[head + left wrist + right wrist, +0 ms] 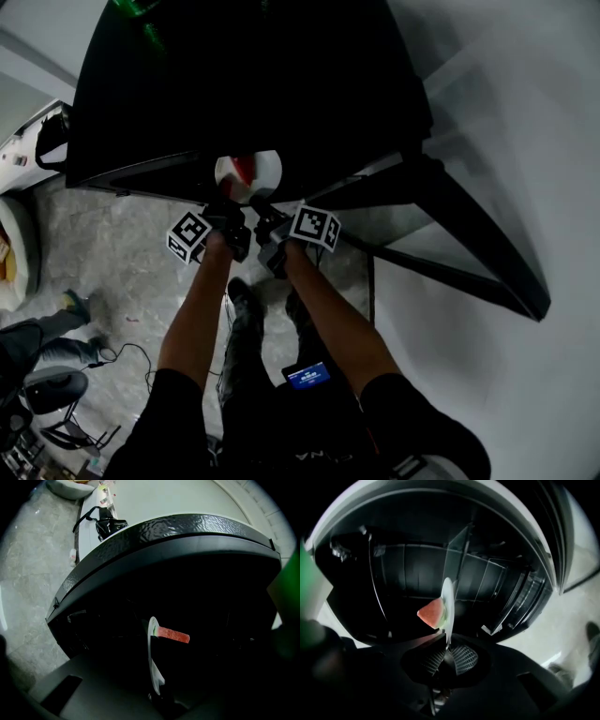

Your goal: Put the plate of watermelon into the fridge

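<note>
Pinching the plate (447,597), right claw (446,654) sits shadowed.

The plate (268,175) is white, the watermelon slice (244,170) red, the fridge (253,84) black, the floor (122,258) mottled grey.

No legible text, brand or number appears in any view.

- Device (307,375) at the person's waist: blue screen with white lines of characters, too small to resolve.
- Marker cube (188,236) on the left gripper (232,204) and marker cube (316,228) on the right gripper (260,206): black-and-white square marker patterns, no letters or digits.
- Dark garment (319,457): pale lettering, not decipherable.
- Small items (105,494) on the white counter (154,503): coloured print, too small to read.
</note>
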`<action>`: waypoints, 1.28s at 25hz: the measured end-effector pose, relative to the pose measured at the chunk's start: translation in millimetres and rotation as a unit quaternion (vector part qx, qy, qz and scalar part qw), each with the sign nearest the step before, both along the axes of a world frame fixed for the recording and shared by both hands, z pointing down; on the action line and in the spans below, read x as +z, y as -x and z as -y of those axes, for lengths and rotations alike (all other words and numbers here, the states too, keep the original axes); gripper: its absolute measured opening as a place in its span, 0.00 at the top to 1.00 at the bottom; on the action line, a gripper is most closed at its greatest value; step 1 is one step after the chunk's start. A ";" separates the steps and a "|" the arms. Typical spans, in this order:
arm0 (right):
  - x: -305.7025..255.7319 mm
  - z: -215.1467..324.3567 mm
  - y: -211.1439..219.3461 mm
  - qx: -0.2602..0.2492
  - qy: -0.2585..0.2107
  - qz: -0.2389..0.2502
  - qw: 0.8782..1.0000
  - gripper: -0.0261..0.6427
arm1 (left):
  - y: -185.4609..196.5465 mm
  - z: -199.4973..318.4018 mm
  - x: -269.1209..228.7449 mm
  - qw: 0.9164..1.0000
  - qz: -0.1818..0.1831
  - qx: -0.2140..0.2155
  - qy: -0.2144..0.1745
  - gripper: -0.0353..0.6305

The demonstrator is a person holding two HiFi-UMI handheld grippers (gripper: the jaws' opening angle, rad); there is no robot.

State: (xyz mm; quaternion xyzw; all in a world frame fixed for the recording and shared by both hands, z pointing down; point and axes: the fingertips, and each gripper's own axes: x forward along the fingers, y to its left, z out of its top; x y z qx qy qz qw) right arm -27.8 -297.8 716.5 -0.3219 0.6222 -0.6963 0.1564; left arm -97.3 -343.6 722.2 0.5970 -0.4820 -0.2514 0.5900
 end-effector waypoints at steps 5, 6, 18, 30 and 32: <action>-2.9 7.7 -5.2 0.044 0.004 0.019 0.999 0.92 | -3.3 3.1 -4.7 1.000 0.003 0.024 -0.016 0.91; -4.0 10.0 -6.1 0.053 0.004 0.020 0.998 0.92 | -4.1 3.5 -6.2 0.999 -0.001 0.029 -0.020 0.91; -5.6 41.4 -22.7 0.114 -0.001 0.016 0.993 0.93 | -10.9 -0.3 -14.5 0.997 0.022 0.065 -0.027 0.89; -8.0 60.0 -31.1 0.140 -0.009 -0.002 0.990 0.93 | 11.4 -13.7 -14.0 0.996 0.081 0.022 0.007 0.88; -8.8 62.8 -31.7 0.143 -0.011 -0.003 0.990 0.93 | 8.6 -9.8 -18.0 0.996 0.087 0.024 -0.003 0.88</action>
